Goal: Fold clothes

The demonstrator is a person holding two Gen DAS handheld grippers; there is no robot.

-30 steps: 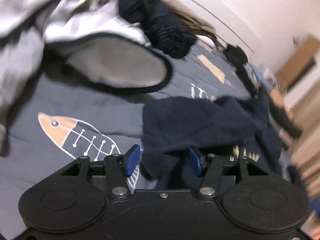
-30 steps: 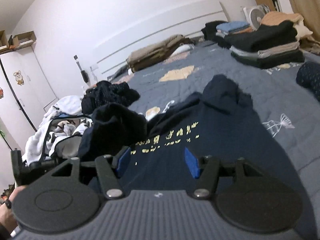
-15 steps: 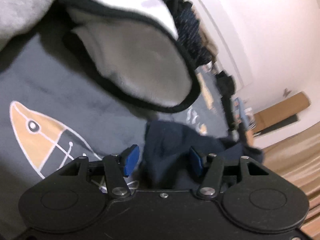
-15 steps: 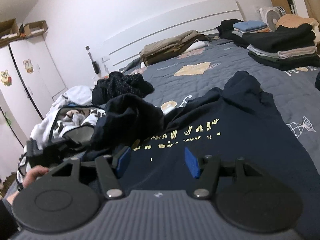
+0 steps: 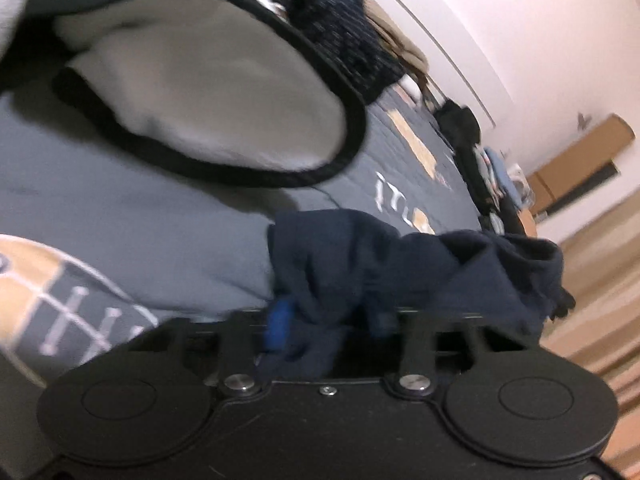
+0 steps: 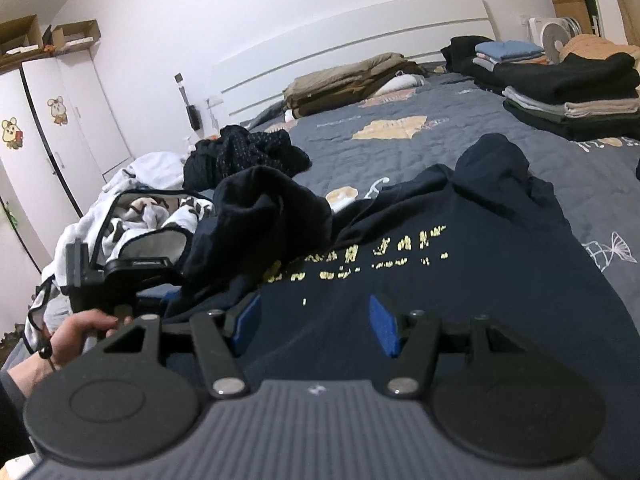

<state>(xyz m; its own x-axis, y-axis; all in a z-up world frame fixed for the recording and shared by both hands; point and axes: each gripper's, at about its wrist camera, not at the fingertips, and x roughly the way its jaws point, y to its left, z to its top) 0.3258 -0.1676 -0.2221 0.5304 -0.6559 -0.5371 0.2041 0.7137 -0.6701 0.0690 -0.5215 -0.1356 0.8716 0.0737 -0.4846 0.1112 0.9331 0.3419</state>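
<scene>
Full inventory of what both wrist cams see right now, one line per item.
navy T-shirt: 1, dark navy with yellow print, spread on the bed's near side, one edge bunched at left
bedspread: 1, grey-blue with tan patches and line drawings, covers the bed
white and black garment: 1, white with black trim, left of the shirt
dark dotted garment: 1, black, crumpled behind it
folded stacks: several, black, grey, blue, far right corner
olive bedding: 1 pile, at the headboard
fan: 1, white, behind the stacks
wardrobe: 1, white with stickers, left wall
left gripper: jaws just closed onto the shirt's edge
right gripper: open above the shirt
hand: 1, holds the left gripper
</scene>
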